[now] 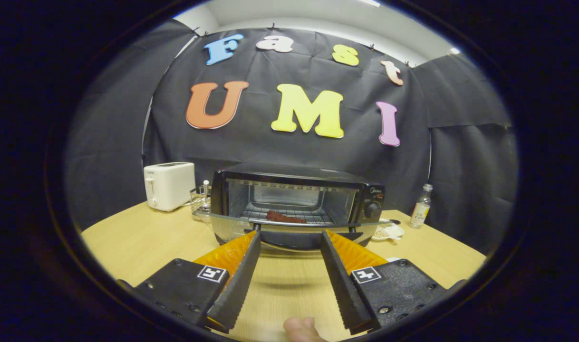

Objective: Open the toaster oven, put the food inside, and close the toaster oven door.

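While the toaster oven (296, 202) door (289, 232) hangs half open, food (285, 217) is seen on its rack | fingers (289, 233) spread, grasping nothing, tips at door edge | small dish (388, 232) contents unclear | wooden surface (142, 237), black-draped booth

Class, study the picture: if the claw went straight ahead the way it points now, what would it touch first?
Most likely the toaster oven's open door, just ahead of the open claw. The food on the rack lies beyond it. Depth is hard to judge here.
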Action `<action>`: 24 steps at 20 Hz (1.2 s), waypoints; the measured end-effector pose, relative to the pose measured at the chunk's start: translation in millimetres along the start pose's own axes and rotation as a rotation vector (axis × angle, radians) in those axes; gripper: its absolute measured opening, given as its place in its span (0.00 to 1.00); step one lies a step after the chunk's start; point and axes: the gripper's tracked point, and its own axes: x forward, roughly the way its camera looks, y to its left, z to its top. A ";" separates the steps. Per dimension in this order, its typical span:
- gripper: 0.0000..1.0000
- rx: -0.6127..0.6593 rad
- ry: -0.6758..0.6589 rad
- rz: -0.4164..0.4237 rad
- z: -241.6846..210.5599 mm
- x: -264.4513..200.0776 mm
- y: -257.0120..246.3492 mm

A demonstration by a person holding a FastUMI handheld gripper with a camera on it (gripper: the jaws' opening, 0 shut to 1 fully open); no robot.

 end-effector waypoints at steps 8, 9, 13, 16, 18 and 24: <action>0.94 0.028 -0.023 0.031 38.9 34.8 1.2; 0.97 0.026 -0.020 0.037 44.8 42.4 1.1; 0.98 0.071 0.010 0.061 68.8 46.7 -6.4; 0.99 0.074 -0.026 0.082 93.8 18.4 -20.7; 0.99 0.062 -0.069 0.081 113.9 -11.6 -34.5; 1.00 0.054 -0.196 0.056 187.2 -119.9 -90.8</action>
